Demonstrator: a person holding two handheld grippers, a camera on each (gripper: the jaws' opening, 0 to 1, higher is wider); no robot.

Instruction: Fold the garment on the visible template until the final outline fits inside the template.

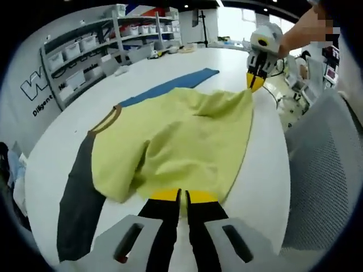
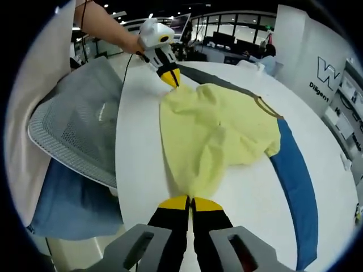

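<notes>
1. Left gripper view: my left gripper point(image 1: 181, 196) has its jaws closed on the near hem of the shirt point(image 1: 181, 141), with the yellow tips pinching the cloth.
2. Out from there the shirt lies rumpled on the white table point(image 1: 62, 130), with a grey sleeve point(image 1: 76, 198) on the left and a brown collar point(image 1: 108, 118) beyond it.
3. At the far right corner my right gripper point(image 1: 255, 79) pinches the shirt's other end, held by a hand point(image 1: 303, 28).
4. A blue sleeve point(image 1: 170, 85) stretches away toward the shelves point(image 1: 91, 48); a mesh chair point(image 1: 323, 170) stands at the right.
5. Right gripper view: my right gripper point(image 2: 191, 202) is clamped on the shirt point(image 2: 218, 133) edge nearest me.
6. My left gripper point(image 2: 172, 76) grips the far corner, and the blue sleeve point(image 2: 295, 175) runs down the right side.
7. The mesh chair point(image 2: 79, 133) sits left of the table point(image 2: 136, 130).
</notes>
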